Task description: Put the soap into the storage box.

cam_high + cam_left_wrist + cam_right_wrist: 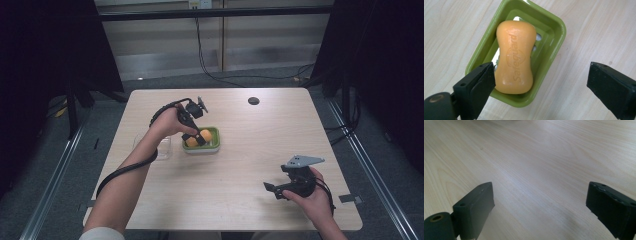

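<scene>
High view: the left claw (196,136) is held over the soap (198,138) lying in the green dish (213,145) mid-bench (250,165).

Left gripper view: jaws spread wide and empty; they should be centred across the soap's waist.

Right gripper view: the right claw (539,212) is open, over bare bench.

Room and furnishings. A light wood-grain table (280,135) with rounded corners stands on grey floor (45,170). A small dark round disc (253,101) sits in its far edge region. Behind it, a pale panelled wall (165,40) carries a black horizontal bar (215,13) and hanging cables (202,55). Dark curtains (45,45) flank both sides.
</scene>
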